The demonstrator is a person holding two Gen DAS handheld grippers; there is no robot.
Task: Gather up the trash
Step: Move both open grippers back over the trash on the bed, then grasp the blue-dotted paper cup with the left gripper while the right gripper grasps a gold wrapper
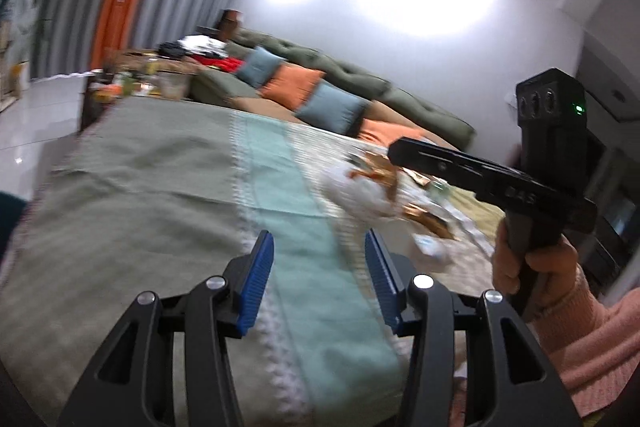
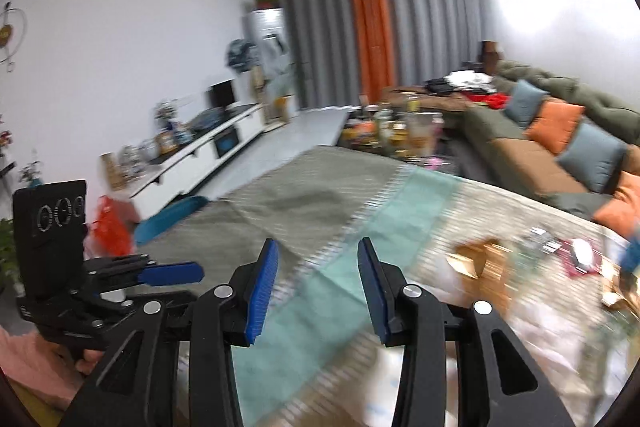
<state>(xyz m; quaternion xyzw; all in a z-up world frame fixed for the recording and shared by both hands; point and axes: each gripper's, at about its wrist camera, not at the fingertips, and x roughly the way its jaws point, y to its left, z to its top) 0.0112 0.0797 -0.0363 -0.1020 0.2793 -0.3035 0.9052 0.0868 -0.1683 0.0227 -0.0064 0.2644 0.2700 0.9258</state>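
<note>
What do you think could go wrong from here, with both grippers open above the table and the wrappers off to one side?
1. The trash pile is motion-blurred in both views, so single pieces are hard to tell apart; a grab may miss or catch the tablecloth.
2. The right gripper and left gripper are close together and could collide over the pile.
3. Light wrappers near the table's sofa-side edge could be pushed off.

The cloth is grey-green with a light green stripe. The sofa is green with blue and orange cushions. Curtains are grey and orange.
</note>
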